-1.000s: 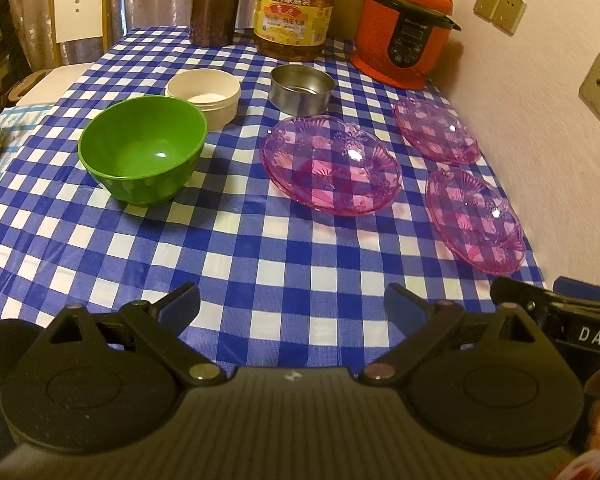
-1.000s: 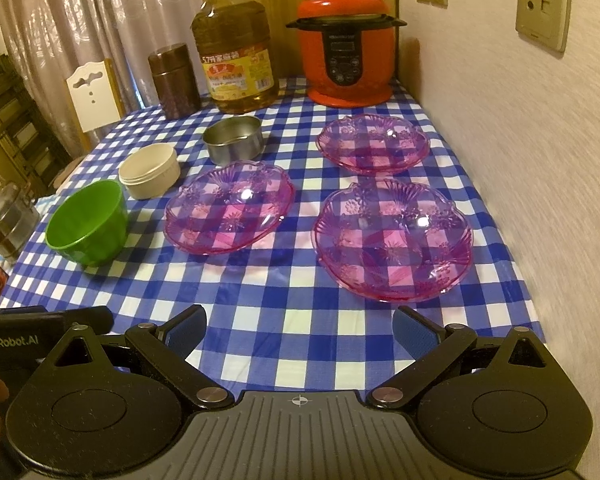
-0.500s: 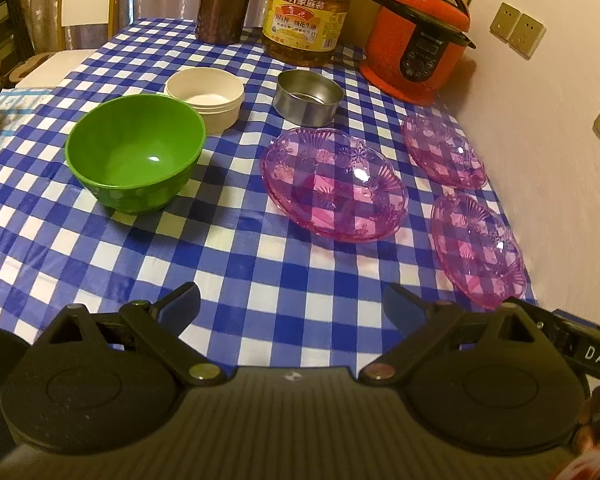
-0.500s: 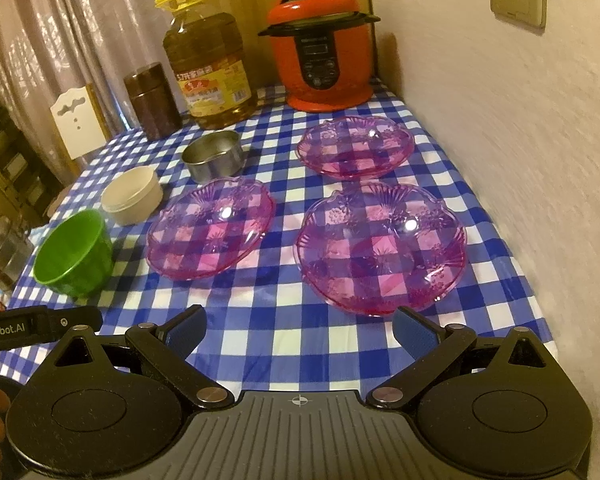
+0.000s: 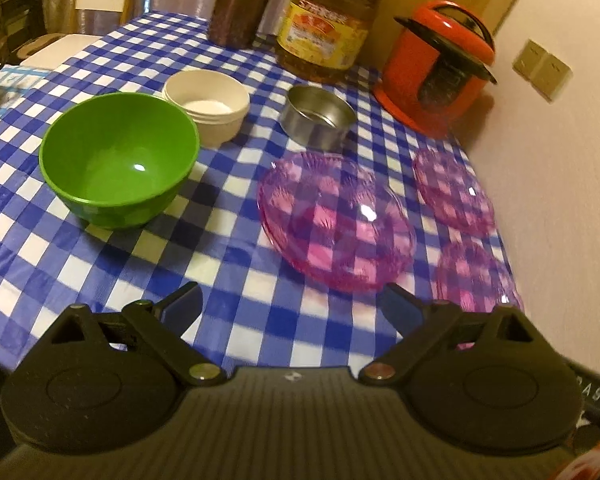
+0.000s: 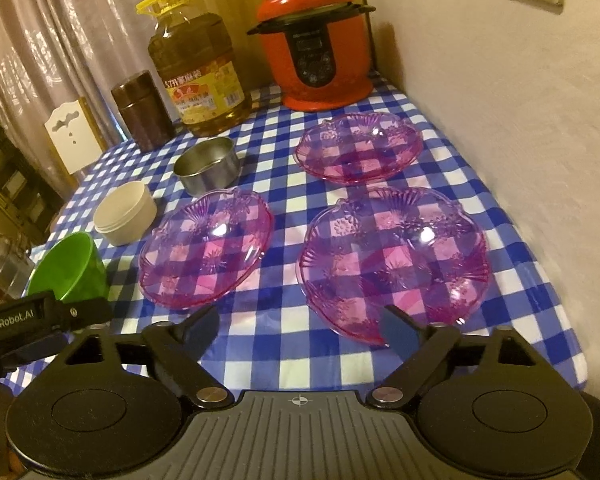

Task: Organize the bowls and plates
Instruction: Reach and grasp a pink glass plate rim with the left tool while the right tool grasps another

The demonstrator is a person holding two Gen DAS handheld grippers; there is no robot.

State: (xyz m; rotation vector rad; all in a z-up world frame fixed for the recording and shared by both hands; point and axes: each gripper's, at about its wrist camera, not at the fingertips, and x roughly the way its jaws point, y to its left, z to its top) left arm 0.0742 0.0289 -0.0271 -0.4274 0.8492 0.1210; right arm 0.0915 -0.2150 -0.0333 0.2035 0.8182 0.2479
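Three pink glass plates lie on the blue checked tablecloth: a middle plate (image 5: 336, 220) (image 6: 208, 248), a near right plate (image 6: 392, 256) (image 5: 476, 276) and a far right plate (image 6: 358, 146) (image 5: 454, 190). A green bowl (image 5: 118, 162) (image 6: 70, 266), a cream bowl (image 5: 210, 104) (image 6: 126, 212) and a steel bowl (image 5: 318, 114) (image 6: 208, 166) stand to the left. My left gripper (image 5: 290, 304) is open and empty above the cloth, just short of the middle plate. My right gripper (image 6: 300, 326) is open and empty, its right fingertip (image 6: 398, 330) over the near plate's front rim.
A red pressure cooker (image 6: 314, 42), a large oil bottle (image 6: 198, 70) and a brown canister (image 6: 142, 110) stand along the table's back. A wall (image 6: 520, 120) runs close along the right edge. A white chair (image 6: 74, 134) stands beyond the far left corner.
Both grippers have moved forward and lower toward the plates. The right gripper now reaches the near right plate's front rim. Both stay open.
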